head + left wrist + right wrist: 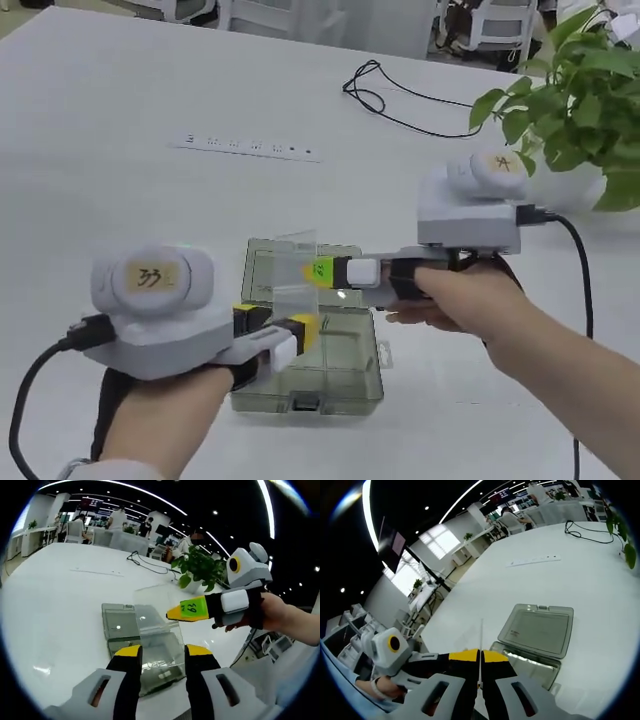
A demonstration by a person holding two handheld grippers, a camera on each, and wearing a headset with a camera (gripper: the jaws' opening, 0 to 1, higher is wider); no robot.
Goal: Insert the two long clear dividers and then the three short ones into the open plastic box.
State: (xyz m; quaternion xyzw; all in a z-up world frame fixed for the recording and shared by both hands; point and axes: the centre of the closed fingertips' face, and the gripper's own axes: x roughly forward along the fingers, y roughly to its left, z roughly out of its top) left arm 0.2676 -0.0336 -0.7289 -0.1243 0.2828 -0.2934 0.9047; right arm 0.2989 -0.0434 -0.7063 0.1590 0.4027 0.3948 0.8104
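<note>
The open clear plastic box [340, 375] lies on the white table, its lid [264, 268] folded back flat. My right gripper [318, 272] reaches in from the right and is shut on a clear divider [292, 285], which stands upright over the box. In the right gripper view the divider [481, 640] is edge-on between the shut jaws [481, 656], above the box [532, 667]. My left gripper [300, 335] hovers over the box's near left side. Its jaws [162, 652] are apart with the box [160, 667] below, and the divider [155, 612] is just ahead.
A white power strip [250, 147] lies farther back on the table. A black cable [400, 100] loops at the back right beside a potted plant [575, 100]. Chairs and people are beyond the far edge.
</note>
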